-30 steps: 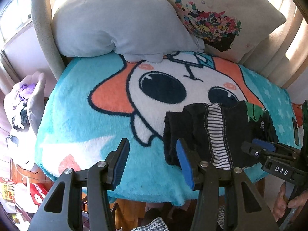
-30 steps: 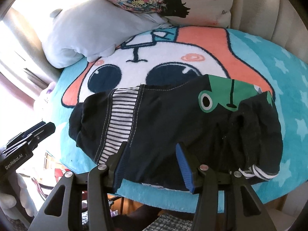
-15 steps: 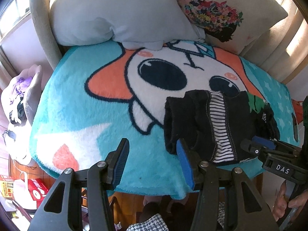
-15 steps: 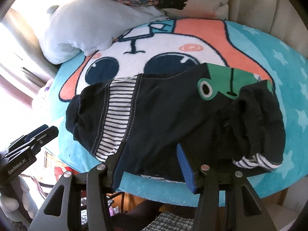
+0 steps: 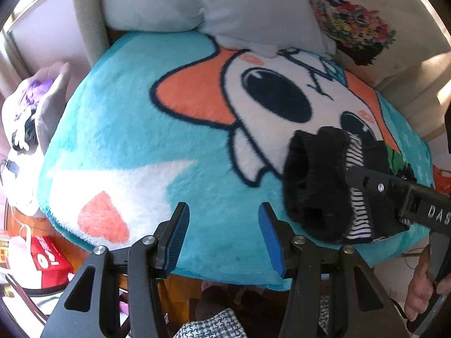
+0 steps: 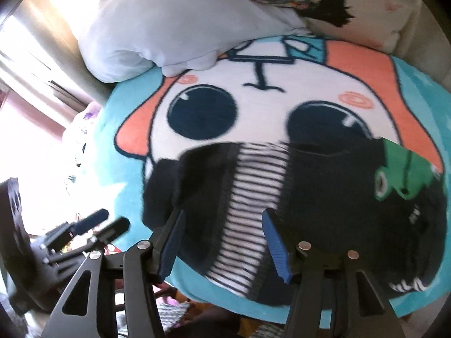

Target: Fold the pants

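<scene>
Left wrist view: "DAS" marks the right gripper [image 5: 363, 176] over the pants [image 5: 318, 186]; left gripper [image 5: 222, 233] beside them. Both jaws gape, empty.

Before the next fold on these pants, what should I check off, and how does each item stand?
1. Left gripper open, holding nothing: ok.
2. Right gripper open, over the striped panel: ok.
3. Black pants lie wholly on the cartoon blanket: ok.
4. Pants flat: not ok, left end bunched.
5. Right gripper touching the fabric: cannot tell, view blurred.
6. White pillow apart from the pants: ok.
</scene>
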Tool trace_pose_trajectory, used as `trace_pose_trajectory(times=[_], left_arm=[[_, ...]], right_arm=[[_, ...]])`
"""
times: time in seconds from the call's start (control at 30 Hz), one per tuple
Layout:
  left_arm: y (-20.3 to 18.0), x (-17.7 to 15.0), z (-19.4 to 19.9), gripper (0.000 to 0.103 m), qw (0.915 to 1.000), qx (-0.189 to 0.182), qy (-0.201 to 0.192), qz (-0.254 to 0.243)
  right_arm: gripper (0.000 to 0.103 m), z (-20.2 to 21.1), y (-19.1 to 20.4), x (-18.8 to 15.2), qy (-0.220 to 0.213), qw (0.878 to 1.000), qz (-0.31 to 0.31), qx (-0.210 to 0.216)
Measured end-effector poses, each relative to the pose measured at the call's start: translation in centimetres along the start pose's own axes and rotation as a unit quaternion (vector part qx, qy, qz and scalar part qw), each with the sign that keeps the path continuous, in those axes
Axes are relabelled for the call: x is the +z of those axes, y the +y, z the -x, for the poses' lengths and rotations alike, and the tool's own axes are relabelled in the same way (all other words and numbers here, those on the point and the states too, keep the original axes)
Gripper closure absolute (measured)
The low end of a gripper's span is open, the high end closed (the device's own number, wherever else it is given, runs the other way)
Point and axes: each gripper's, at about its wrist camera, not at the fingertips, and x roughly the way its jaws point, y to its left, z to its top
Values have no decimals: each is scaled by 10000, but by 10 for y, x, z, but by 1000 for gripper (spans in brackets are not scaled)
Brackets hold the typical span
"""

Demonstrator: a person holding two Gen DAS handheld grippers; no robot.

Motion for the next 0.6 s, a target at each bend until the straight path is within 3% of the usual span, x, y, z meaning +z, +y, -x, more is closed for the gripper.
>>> trace_pose_trajectory(times=[0.17,0.3,0.43,0.53,0.57,0.6], left_arm=[[9,-2,-5,53,9999,-84,76,120],[16,-2,-10,53,9995,-166,161,230],[21,-2,-13,53,9990,-217,202,322],[23,-1,-15,53,9985,-342,219,380],[22,-1,-15,53,9982,-393,220,388],[20,-1,-16,53,9980,-451,224,380]], right_arm=[[30,-24,19,13,170,9997,153,-74],[18,-43,36,22,221,9983,383,-372],[13,-62,48,27,444,9937,668,-779],[14,-68,56,27,514,9881,984,-1067],[20,-69,57,25,498,9860,1077,-1170],[36,-69,57,24,452,9837,1154,-1300]])
